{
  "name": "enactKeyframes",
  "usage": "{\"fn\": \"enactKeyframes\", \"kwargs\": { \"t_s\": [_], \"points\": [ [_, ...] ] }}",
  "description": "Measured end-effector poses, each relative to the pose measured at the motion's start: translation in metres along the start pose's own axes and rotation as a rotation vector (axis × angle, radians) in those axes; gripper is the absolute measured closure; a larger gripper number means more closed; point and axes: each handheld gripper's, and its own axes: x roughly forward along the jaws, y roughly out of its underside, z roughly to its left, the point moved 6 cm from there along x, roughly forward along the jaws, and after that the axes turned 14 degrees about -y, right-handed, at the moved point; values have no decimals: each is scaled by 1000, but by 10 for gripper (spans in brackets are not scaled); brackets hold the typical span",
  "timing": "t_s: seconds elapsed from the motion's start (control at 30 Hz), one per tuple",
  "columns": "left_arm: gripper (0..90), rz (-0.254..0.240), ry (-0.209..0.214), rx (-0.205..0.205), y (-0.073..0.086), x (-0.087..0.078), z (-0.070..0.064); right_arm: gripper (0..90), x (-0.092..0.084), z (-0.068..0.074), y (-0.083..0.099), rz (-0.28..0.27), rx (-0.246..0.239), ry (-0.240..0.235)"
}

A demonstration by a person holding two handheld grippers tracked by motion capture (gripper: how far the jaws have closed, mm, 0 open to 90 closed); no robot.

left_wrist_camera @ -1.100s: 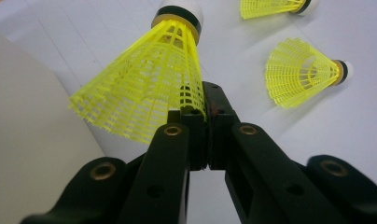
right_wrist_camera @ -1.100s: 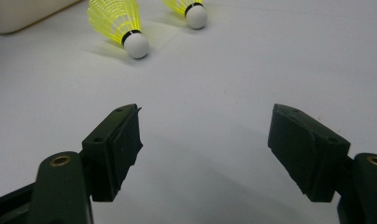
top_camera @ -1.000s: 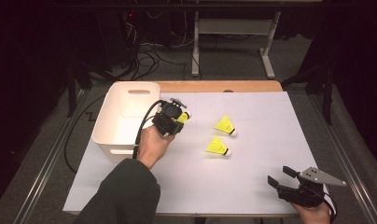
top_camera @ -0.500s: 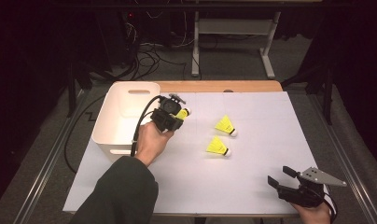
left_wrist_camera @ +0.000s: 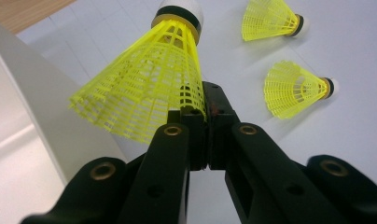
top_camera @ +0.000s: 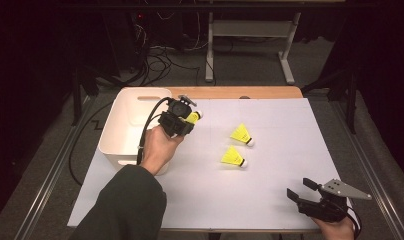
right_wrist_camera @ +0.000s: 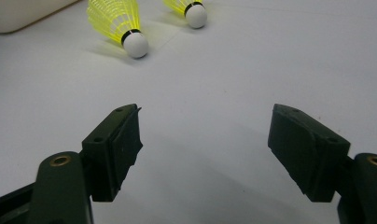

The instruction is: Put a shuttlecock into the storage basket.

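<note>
- Dark floor, cables and a metal stand frame lie beyond the white table sheet [top_camera: 270, 200]. In the high view your left gripper [top_camera: 186, 120] has drifted a little from a second ago toward the white bin [top_camera: 121, 131], and it now hangs just beside the bin's right wall with the held shuttlecock [top_camera: 192, 117] in its jaws. The other two shuttlecocks [top_camera: 241, 134] [top_camera: 233, 157] lie where they were, well right of the bin.
- Your right gripper [top_camera: 306, 192] sits unmoved at the sheet's near right corner, far from the bin.
- Left gripper view: the left gripper [left_wrist_camera: 207, 109] is clenched on the rim of the held shuttlecock [left_wrist_camera: 144, 93], cork pointing away, with the bin wall [left_wrist_camera: 51, 126] close at the left. A short carry over that wall looks like all that remains before the drop.
- Right gripper view: the right gripper [right_wrist_camera: 205, 135] stands released, jaws wide with nothing between them, and the nearer loose shuttlecock [right_wrist_camera: 119, 23] lies ahead, between it and the bin.
</note>
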Motion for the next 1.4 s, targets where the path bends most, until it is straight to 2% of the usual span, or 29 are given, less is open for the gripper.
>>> {"fn": "enactKeyframes", "kwargs": {
  "t_s": [0.3,0.7,0.77,1.4],
  "points": [
    [886,-3,-1,-23,-1,-3,9,259,0,0,0,1,-1,-1],
    [886,1,-8,-32,-2,-6,17,259,0,0,0,1,0,0],
    [886,-2,6,-45,-4,-7,19,259,0,0,0,1,3,0],
    [886,-2,-17,-71,-6,-13,36,259,0,0,0,0,1,0]
  ]
}}
